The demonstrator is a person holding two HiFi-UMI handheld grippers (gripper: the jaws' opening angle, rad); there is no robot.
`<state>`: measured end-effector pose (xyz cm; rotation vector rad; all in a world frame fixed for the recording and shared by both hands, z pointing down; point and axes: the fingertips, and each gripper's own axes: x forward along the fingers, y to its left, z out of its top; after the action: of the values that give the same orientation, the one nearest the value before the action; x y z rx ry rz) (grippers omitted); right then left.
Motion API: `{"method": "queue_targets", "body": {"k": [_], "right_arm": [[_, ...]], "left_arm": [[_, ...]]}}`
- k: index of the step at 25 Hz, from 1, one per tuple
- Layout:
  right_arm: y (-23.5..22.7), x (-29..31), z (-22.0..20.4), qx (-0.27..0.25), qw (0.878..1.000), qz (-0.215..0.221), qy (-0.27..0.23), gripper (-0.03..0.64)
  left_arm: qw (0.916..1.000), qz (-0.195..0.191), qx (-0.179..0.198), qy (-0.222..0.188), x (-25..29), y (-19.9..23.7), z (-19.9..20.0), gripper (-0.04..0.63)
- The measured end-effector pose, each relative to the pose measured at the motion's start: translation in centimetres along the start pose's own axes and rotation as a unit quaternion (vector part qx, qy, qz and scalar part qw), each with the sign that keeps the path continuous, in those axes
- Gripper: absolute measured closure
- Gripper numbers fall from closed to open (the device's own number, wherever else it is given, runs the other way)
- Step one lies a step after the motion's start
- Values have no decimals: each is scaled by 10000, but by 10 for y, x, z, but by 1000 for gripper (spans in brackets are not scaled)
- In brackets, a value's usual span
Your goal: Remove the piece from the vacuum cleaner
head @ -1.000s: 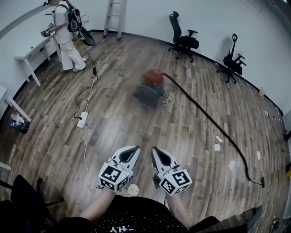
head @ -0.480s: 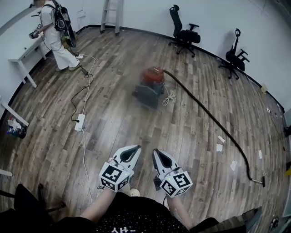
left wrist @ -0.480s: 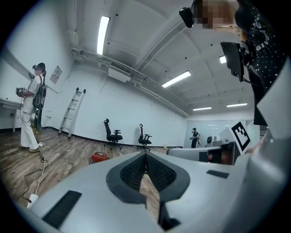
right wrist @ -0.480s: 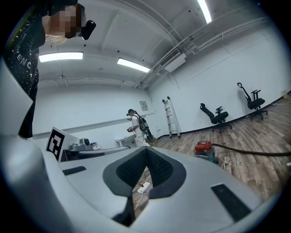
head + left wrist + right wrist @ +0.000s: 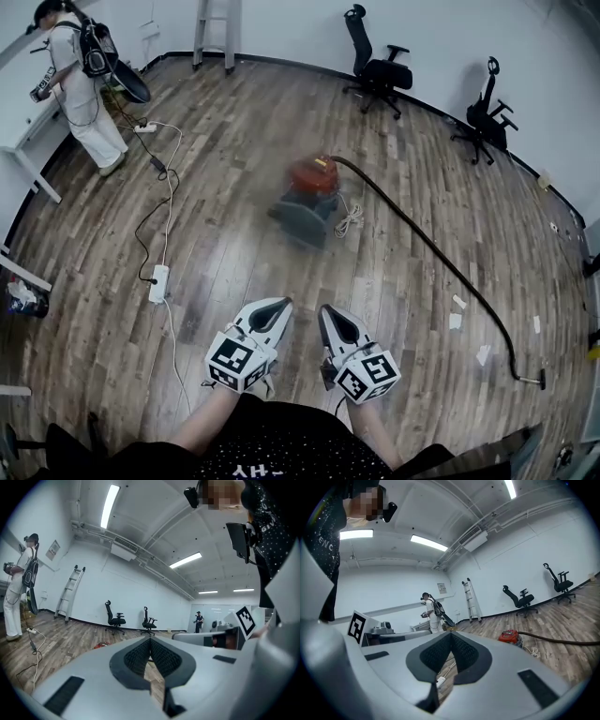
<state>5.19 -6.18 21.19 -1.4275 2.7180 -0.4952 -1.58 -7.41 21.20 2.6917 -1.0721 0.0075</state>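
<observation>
A red vacuum cleaner (image 5: 309, 192) with a grey base stands on the wooden floor ahead, blurred by motion. Its long dark hose (image 5: 441, 258) runs right across the floor to a nozzle (image 5: 532, 379) at the far right. It shows small in the left gripper view as the vacuum cleaner (image 5: 100, 645) and in the right gripper view as the vacuum cleaner (image 5: 509, 636). My left gripper (image 5: 275, 310) and right gripper (image 5: 330, 317) are held side by side close to my body, well short of the vacuum. Both are shut with nothing between the jaws.
A white power strip (image 5: 157, 282) and its cables (image 5: 169, 202) lie on the floor at left. A person (image 5: 80, 80) with a backpack stands by a white table at far left. Two office chairs (image 5: 377, 66), a ladder (image 5: 214, 28) and paper scraps (image 5: 457, 311) are around.
The view has moved forward and turned a little: the vacuum cleaner sits lower in the head view, the person and power strip have slid left. Both grippers stay shut, held the same way.
</observation>
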Motion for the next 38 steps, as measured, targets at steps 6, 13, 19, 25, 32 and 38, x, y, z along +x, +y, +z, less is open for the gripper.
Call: {"method": "queue_targets", "body": {"k": [6,13,19,25,32,38], "right_arm": [[-33,82,36,141,9981,147,-588,606],[-78,129,54,-60,9984,-34,-564,606],[-135,165,53,93,9992,-80,-369,606],[-216,214,65,53,9997,-39,-242,606],[-305,271,46,-212,9994,190,-184,606],[-366,315,-53,-360,9988,241,-240,606]], "left_arm": [[9999,-118,54,48,51,82,24,588],[9990,-336,58,274,107,129,26,588],[9981,-438,19,429,163,157,23,588],[9981,-520,22,327,244,198,27,588],[9958,-857,270,196,323,237,-10,588],[9926,-1132,382,217,360,280,-112,588]]}}
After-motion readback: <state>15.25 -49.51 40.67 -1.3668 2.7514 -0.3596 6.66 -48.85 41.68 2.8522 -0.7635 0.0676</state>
